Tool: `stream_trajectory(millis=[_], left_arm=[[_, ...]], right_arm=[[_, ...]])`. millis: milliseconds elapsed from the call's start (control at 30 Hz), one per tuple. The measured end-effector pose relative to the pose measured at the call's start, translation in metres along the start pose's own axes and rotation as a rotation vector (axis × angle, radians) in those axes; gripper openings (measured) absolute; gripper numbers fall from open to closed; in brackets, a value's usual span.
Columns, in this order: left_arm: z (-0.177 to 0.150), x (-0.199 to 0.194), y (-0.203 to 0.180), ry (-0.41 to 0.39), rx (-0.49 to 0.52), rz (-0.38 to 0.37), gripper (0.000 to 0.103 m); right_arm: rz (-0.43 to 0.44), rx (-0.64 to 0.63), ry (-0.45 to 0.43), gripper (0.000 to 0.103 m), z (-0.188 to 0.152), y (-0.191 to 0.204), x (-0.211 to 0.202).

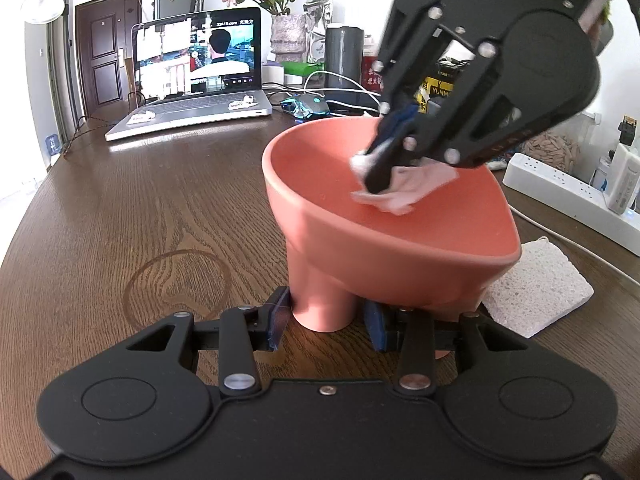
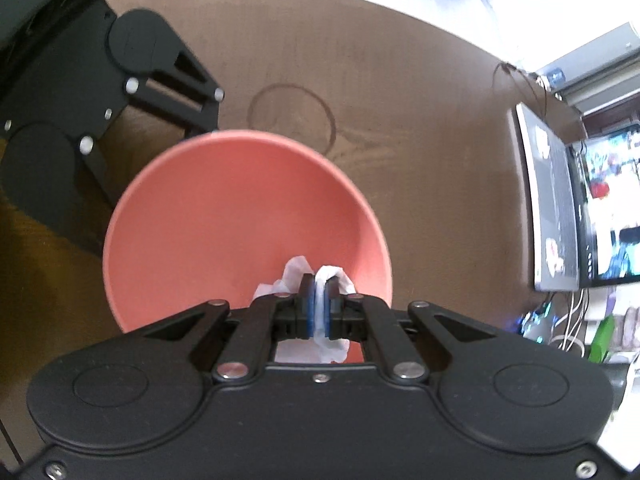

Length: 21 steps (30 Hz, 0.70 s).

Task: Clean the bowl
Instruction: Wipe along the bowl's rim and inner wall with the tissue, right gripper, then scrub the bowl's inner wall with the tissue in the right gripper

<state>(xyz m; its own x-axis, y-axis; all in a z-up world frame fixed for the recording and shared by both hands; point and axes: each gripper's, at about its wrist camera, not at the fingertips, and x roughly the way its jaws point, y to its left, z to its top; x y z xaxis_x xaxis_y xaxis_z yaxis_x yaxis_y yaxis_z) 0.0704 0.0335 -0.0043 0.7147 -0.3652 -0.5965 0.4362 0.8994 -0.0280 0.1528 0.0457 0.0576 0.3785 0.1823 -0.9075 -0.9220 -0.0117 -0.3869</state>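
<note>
Steadying pink footed bowl mid-tabletop: left gripper clamping its foot at 6 o'clock. Right gripper pinching crumpled tissue, wiping inner wall near 3 o'clock.

The bowl looked like smooth, matt pink plastic. The table showed glossy dark wood grain. The tissue was thin crumpled paper. Right of the bowl, a white sponge looked porous and rough.

Open laptop at the far side of the wooden table, screen lit; a vase of flowers stands behind. White sponge lies near a white power strip.
</note>
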Motion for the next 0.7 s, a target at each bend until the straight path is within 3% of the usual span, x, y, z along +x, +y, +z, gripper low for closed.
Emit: stream_trajectory(millis=[467, 700], left_arm=[[0.001, 0.001, 0.000, 0.000, 0.000, 0.000, 0.040], [0.001, 0.001, 0.000, 0.000, 0.000, 0.000, 0.040]], right_arm=[[0.086, 0.004, 0.022, 0.003, -0.025, 0.019, -0.007], [0.133, -0.017, -0.014, 0.004, -0.007, 0.020, 0.008]])
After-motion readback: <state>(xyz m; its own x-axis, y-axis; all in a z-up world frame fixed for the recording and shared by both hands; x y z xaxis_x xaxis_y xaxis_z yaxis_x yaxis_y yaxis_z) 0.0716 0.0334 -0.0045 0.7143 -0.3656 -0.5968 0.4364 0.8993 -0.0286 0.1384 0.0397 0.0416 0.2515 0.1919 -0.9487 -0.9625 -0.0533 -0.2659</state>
